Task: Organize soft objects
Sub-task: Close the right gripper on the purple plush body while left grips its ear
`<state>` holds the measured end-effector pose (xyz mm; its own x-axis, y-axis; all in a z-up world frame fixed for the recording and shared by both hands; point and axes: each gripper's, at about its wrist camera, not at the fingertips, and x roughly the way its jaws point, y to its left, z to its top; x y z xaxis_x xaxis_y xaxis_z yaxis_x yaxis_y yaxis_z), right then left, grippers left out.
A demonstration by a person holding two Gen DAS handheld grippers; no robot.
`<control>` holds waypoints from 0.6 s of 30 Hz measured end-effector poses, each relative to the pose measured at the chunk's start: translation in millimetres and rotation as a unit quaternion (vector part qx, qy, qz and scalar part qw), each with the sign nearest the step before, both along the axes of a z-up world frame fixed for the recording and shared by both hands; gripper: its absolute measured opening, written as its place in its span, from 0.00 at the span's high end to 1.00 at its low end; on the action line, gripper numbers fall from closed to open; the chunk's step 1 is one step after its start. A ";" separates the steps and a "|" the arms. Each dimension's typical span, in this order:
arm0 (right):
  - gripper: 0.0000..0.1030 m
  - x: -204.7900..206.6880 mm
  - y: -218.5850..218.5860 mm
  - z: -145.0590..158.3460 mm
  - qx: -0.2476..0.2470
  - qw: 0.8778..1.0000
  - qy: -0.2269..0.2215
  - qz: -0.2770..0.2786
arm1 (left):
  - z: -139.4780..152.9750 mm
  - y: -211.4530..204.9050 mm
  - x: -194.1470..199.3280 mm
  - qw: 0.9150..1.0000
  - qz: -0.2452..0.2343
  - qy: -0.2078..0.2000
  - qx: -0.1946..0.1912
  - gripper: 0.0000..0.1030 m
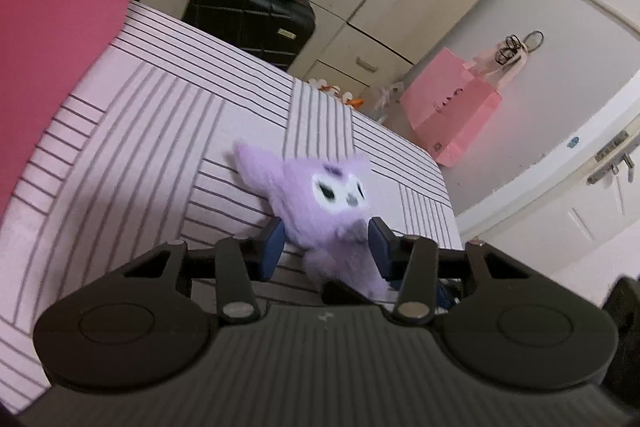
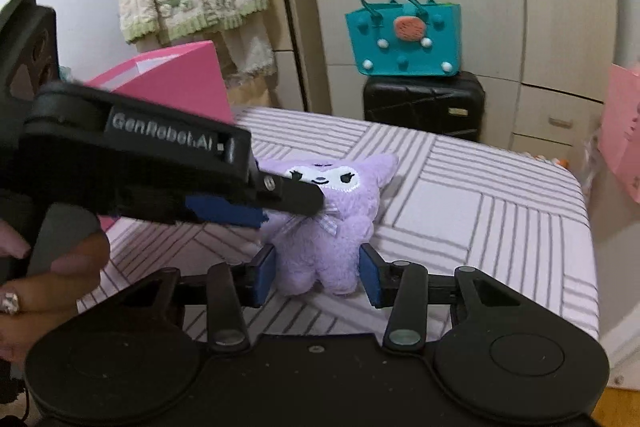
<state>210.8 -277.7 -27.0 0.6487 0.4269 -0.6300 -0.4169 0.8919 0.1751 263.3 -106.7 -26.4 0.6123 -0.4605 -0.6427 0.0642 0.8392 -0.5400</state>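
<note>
A purple plush toy with a white face lies on the striped bed cover. My left gripper has its blue pads on both sides of the toy's body and squeezes it. In the right wrist view the same toy sits between my right gripper's blue pads, which flank its legs with small gaps. The left gripper reaches in from the left onto the toy's neck.
A pink box stands at the left on the bed; it also shows in the right wrist view. A black suitcase with a teal bag stands behind the bed. A pink paper bag hangs at the right.
</note>
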 end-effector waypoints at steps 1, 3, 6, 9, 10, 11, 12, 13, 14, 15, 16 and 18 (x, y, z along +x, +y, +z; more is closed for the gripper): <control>0.52 -3.5 1.1 0.5 -0.004 1.000 0.001 -0.001 | 1.4 1.4 -1.9 1.000 0.009 -0.004 0.008 0.54; 0.52 -9.5 2.8 1.6 -0.006 1.000 0.005 0.001 | 3.4 4.4 -4.3 1.000 0.018 -0.015 0.020 0.53; 0.52 -15.8 6.5 1.1 -0.013 1.000 0.008 0.008 | 0.3 6.1 -1.4 1.000 0.008 0.001 0.009 0.57; 0.49 -16.2 7.3 -0.3 -0.015 1.000 0.012 0.007 | -2.5 5.4 -3.1 1.000 0.005 0.001 0.007 0.62; 0.48 -14.7 6.3 -0.9 -0.011 1.000 0.017 0.004 | -2.1 4.3 -4.1 1.000 0.005 -0.003 0.012 0.62; 0.46 -13.4 5.5 -1.1 -0.007 1.000 0.021 0.002 | -1.9 3.4 -4.8 1.000 0.002 -0.005 0.019 0.63; 0.44 -12.0 4.8 -1.8 -0.003 1.000 0.025 0.001 | -1.9 2.0 -4.9 1.000 0.000 -0.007 0.023 0.63; 0.39 -10.5 4.7 -2.5 -0.002 1.000 0.026 -0.001 | -2.3 1.0 -4.5 1.000 0.001 -0.006 0.024 0.63; 0.35 -9.1 5.7 -3.6 -0.006 1.000 0.027 -0.004 | -2.4 0.8 -3.9 1.000 0.001 -0.005 0.024 0.63; 0.34 -8.1 7.1 -4.4 -0.011 1.000 0.025 -0.007 | -2.3 -0.2 -3.3 1.000 0.002 -0.005 0.024 0.63; 0.33 -6.8 9.2 -5.3 -0.018 1.000 0.021 -0.007 | -2.5 -0.9 -3.0 1.000 0.002 -0.005 0.024 0.63; 0.29 -4.5 14.1 -6.7 -0.034 0.999 0.013 -0.005 | -3.2 -0.5 -2.7 1.000 0.003 -0.004 0.024 0.63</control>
<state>206.4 -263.6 -33.7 0.6354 0.3755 -0.6748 -0.4039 0.9064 0.1240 260.6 -107.2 -29.6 0.6207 -0.4257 -0.6584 0.0639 0.8644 -0.4986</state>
